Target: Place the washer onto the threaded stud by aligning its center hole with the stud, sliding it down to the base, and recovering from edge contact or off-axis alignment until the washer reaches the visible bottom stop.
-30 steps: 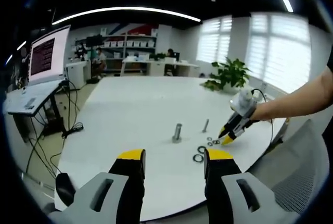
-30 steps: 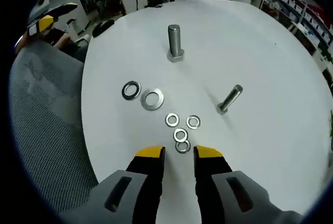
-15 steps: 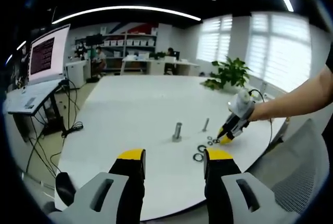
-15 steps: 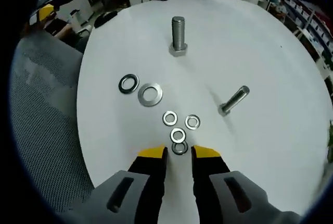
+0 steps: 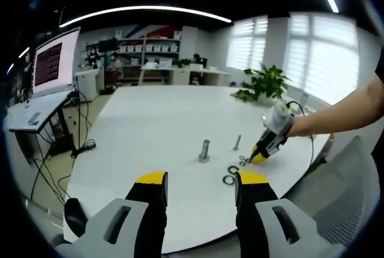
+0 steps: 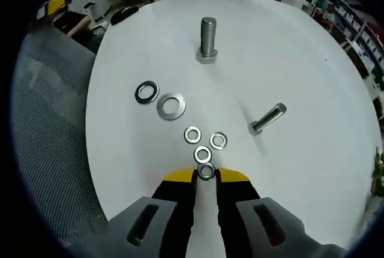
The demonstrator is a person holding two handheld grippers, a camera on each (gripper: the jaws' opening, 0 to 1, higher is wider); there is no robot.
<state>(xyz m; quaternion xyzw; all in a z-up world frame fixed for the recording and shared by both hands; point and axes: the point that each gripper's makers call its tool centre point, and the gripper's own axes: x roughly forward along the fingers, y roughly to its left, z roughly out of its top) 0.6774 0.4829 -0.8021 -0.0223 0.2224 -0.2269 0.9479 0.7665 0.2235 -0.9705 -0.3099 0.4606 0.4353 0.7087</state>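
Observation:
The upright threaded stud [image 6: 207,39] stands on the round white table [image 6: 312,60], with a second bolt [image 6: 267,118] lying on its side to the right. Several washers lie loose: a dark one [image 6: 146,92], a large one [image 6: 171,106] and small ones [image 6: 192,134]. My right gripper [image 6: 206,177] has its jaws drawn in against a small washer [image 6: 206,171] that lies flat on the table. In the left gripper view, my left gripper [image 5: 201,180] hangs open over the near table edge, well short of the stud [image 5: 204,151]. The right gripper [image 5: 264,150] reaches in there from the right.
A grey mesh chair [image 6: 48,120] stands against the table edge beside the washers. A laptop on a stand [image 5: 51,66] and cables are off the table's left side, and a potted plant [image 5: 264,84] stands at the far right. A person's arm [image 5: 342,114] holds the right gripper.
The right gripper has moved forward and down to the nearest small washer, and its jaws have narrowed around it. The left gripper has stayed still and open.

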